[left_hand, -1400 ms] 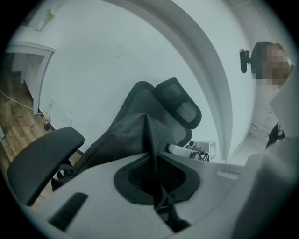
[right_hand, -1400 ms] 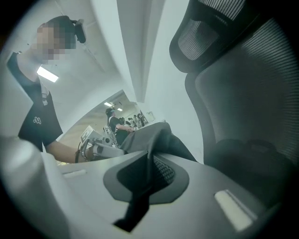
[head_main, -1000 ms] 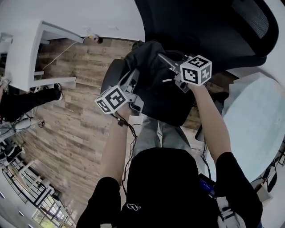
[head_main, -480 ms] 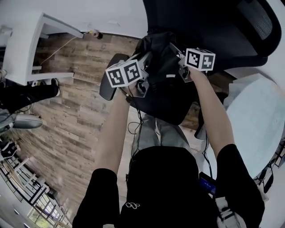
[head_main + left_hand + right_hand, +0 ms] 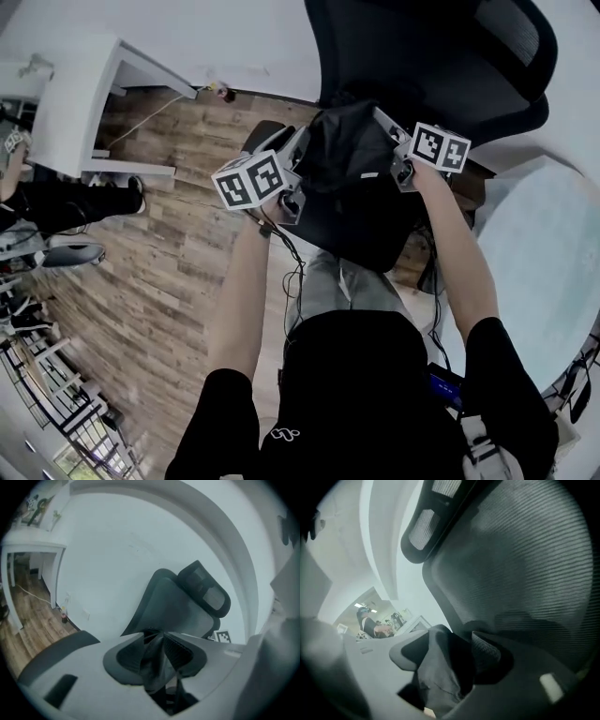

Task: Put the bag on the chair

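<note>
**You are letting go of the bag at the chair**

A moment ago your left gripper [image 5: 298, 150] and right gripper [image 5: 386, 127] squeezed the bag [image 5: 352, 173] tight. Now both jaws are opening, with cloth still loose between them. The bag looks set on the chair [image 5: 450, 56], so the job seems nearly done.

I've carried the bag [image 5: 352, 178] toward twelve o'clock onto the chair [image 5: 441, 56]. My left claw [image 5: 298, 150] and right claw [image 5: 386, 124], clamped before, are opening with fabric between their jaws.

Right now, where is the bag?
In head view, top centre, the bag is before the chair backrest, its fabric inside the opening left tongs and right tongs.
</note>
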`<state>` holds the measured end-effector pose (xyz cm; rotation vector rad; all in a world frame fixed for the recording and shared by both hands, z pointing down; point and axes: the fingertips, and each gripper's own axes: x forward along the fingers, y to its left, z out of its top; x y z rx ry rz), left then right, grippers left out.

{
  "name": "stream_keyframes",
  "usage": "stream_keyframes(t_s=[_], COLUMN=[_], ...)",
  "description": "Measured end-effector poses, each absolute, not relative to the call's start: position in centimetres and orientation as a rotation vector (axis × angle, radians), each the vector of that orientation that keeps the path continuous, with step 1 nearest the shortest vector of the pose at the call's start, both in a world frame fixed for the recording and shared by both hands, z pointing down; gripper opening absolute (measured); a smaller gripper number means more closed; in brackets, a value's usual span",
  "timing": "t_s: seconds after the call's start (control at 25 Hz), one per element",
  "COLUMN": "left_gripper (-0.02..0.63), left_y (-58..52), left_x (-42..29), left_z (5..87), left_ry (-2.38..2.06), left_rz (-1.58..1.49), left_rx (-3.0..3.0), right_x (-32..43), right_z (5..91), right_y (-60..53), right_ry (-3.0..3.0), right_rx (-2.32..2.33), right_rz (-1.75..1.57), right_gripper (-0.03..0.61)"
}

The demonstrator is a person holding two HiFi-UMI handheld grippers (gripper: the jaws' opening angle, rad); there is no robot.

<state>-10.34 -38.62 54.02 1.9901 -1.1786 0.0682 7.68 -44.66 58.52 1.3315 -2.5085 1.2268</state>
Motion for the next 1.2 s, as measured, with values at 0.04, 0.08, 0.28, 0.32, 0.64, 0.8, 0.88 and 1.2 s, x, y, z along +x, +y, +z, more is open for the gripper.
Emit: stream_keyframes(t_s=[0.04,0.08,0.28,0.32,0.64,0.8,0.88,1.2], left_gripper=[0.121,0.113,-0.008,-0.008,-0.008,-0.008,-0.008,-0.008], left_y=[-38.4,-38.0,-38.0,-38.2,-37.0,-35.2,-34.7,-33.4], left_x=[-10.4,-10.3,-9.9,-9.6,-5.0,-6.5,-6.9,-5.3], left_z=[52.6,51.2,43.9,42.2,29.9,27.6,28.6,28.8], left_ry=[-1.201,-1.226,-1.399,-1.426,-1.655,-1.817,-1.890,-1.915], left_rz=[0.064,0.058,0.049,0.047,-0.060,-0.178,-0.124,-0.052], left_rx=[2.015,2.040,2.139,2.165,2.372,2.274,2.228,2.272], right_x=[7.8,7.9,7.4,7.0,6.4,8.2,8.7,9.3], right_z=[57.7,56.9,49.5,47.3,28.6,26.1,27.2,29.2], right_y=[-44.5,-44.3,-43.9,-43.9,-40.1,-37.4,-36.7,-35.1], right_ry=[-2.513,-2.517,-2.635,-2.679,-3.097,-3.156,-3.099,-3.015], right_rx=[1.357,1.377,1.387,1.369,1.279,1.382,1.448,1.494], right_rz=[1.209,1.183,1.045,1.011,0.647,0.737,0.674,0.593], right_gripper=[0.284,0.284,0.233,0.216,0.006,0.006,0.006,0.008])
